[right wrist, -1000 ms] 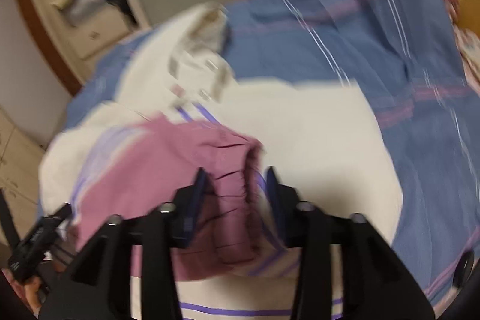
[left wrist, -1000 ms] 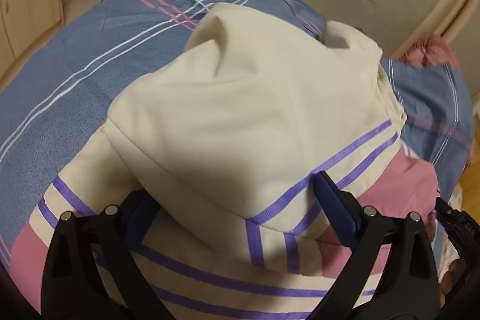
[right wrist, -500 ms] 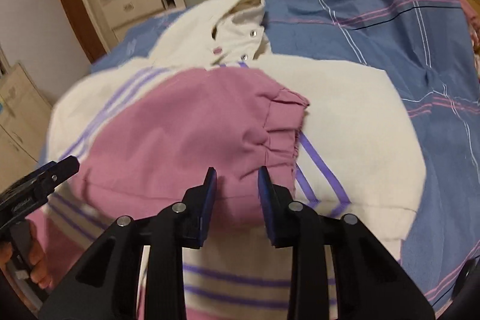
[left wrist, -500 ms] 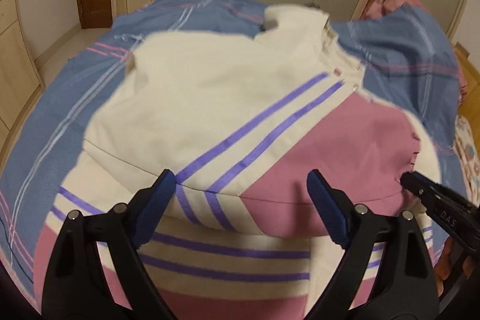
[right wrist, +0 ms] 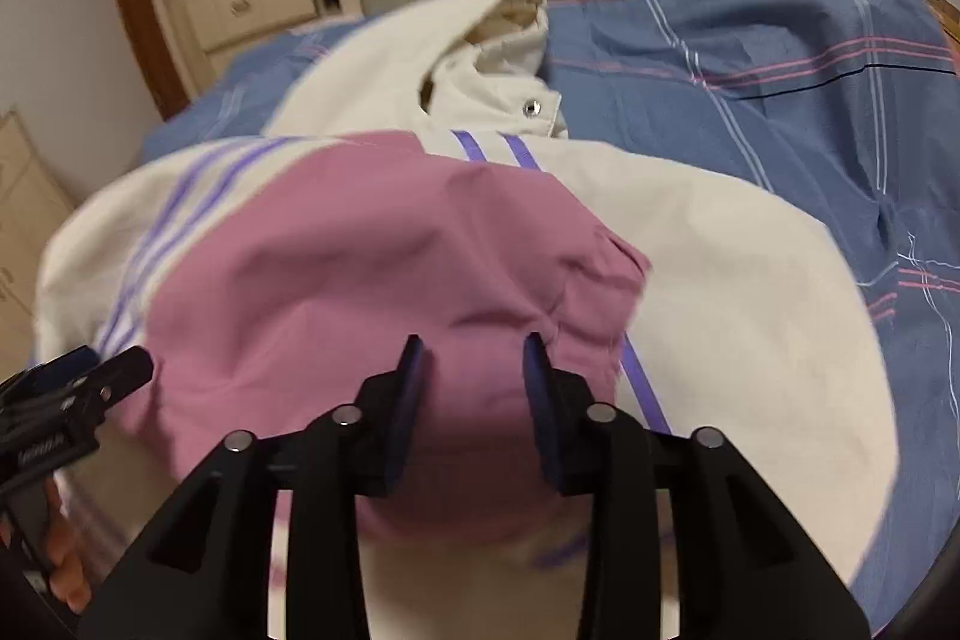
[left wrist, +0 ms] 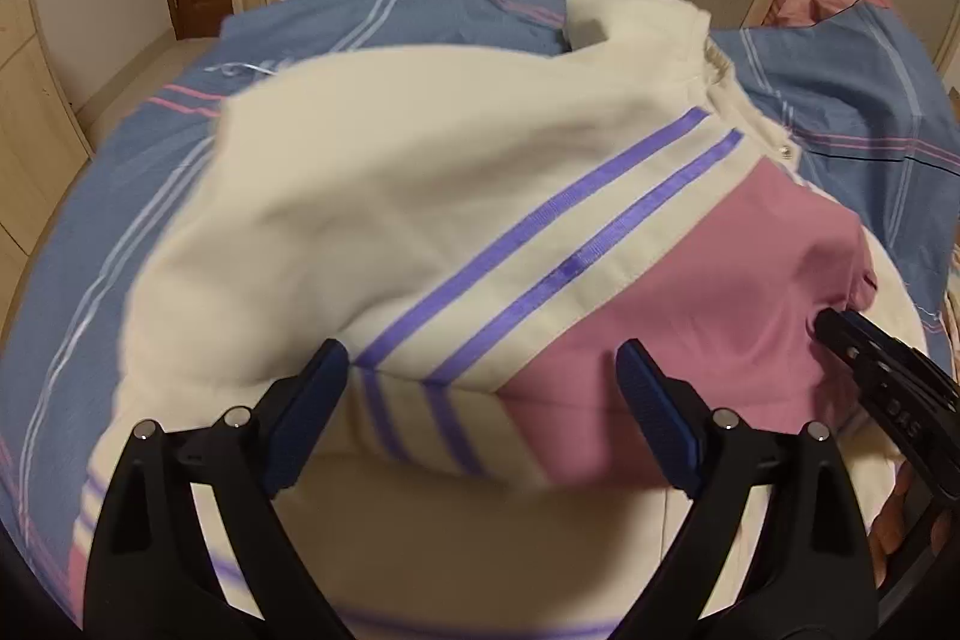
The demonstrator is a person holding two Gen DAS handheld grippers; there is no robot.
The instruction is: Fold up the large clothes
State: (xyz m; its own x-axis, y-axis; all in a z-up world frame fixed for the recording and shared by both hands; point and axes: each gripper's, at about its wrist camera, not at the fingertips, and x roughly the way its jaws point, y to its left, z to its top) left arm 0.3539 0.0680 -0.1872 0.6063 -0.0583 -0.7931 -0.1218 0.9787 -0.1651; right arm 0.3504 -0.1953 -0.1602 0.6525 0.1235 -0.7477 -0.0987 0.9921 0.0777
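Spreading across the blue bedspread, the jacket is judged soft and floppy; hems are best pinched. Wide open, the left gripper holds nothing; narrowly parted, the right gripper straddles the pink sleeve, unclamped.

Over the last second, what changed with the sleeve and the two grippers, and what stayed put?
The pink sleeve, bunched between the right gripper fingers a second ago, now lies spread flat across the cream jacket. The right gripper's jaws have widened; whether they still pinch the cuff is unclear. The left gripper stayed wide open, holding nothing, and backed away slightly. The blue bedspread is unchanged under the jacket.
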